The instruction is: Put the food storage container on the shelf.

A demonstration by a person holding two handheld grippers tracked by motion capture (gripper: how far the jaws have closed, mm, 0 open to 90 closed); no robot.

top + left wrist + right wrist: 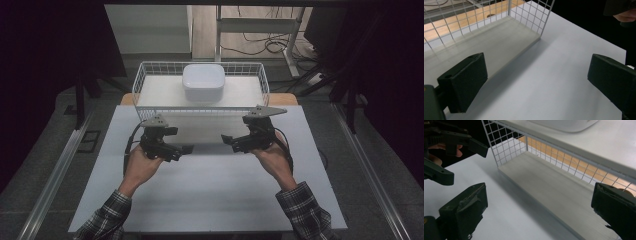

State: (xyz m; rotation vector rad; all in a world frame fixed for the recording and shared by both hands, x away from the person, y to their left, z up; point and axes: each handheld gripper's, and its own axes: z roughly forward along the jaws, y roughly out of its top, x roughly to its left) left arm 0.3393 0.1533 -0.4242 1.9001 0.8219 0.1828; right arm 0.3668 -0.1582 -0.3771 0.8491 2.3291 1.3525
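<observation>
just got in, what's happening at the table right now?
A person holds the left gripper and the right gripper low over the white table, jaws facing each other, both open and empty. Just beyond them stands a white wire rack with a white lidded container on its top shelf. Nothing is gripped or touched yet.

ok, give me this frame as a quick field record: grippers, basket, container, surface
left gripper: open, holds nothing, above the board
right gripper: open, holds nothing, faces the left one
wire basket: white, at the board's far edge, beyond both grippers
container: white, rounded corners, on the shelf inside the basket
board: white, bare in front of the basket
contact: neither gripper touches the basket or container
</observation>
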